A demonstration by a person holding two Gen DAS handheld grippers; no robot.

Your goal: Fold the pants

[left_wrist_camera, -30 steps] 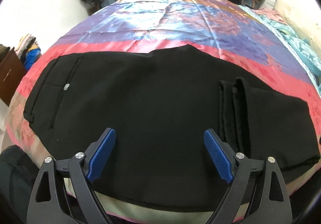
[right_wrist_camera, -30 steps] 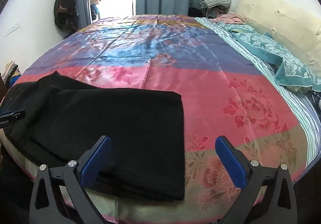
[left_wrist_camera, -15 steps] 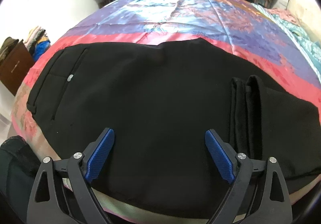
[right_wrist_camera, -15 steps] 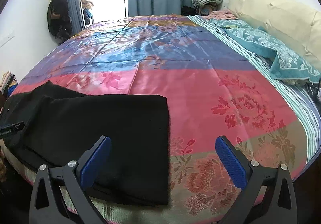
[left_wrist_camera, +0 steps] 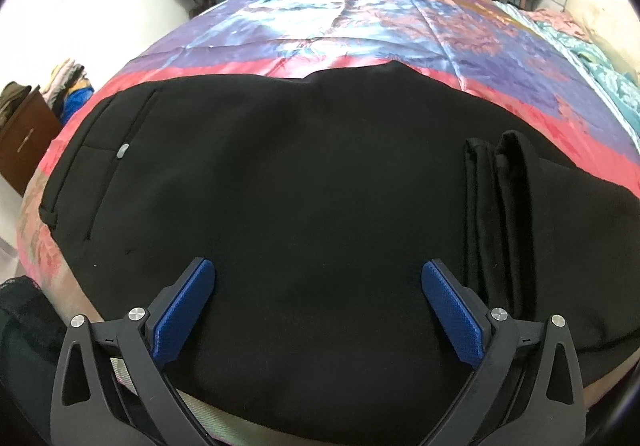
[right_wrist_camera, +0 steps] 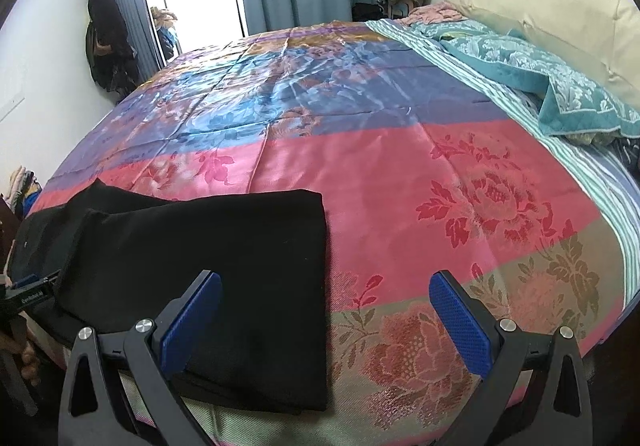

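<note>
Black pants [left_wrist_camera: 300,186] lie flat on the near edge of the bed, waistband and a back pocket with a grey button [left_wrist_camera: 122,152] at the left, the legs folded over at the right with stacked hems [left_wrist_camera: 492,206]. My left gripper [left_wrist_camera: 316,286] is open and empty just above the middle of the pants. In the right wrist view the folded pants [right_wrist_camera: 208,258] lie at the lower left. My right gripper [right_wrist_camera: 326,298] is open and empty over their right edge and the bedspread.
The bed carries a shiny pink, blue and purple floral bedspread [right_wrist_camera: 400,174]. Teal quilt [right_wrist_camera: 552,78] and cream headboard [right_wrist_camera: 560,6] at the right. A wooden cabinet [left_wrist_camera: 20,134] with clothes stands left of the bed. Dark clothes [right_wrist_camera: 106,42] hang on the wall.
Both grippers have shifted slightly to the right and forward along the bed edge. The pants lie as before. Both grippers stay open.
</note>
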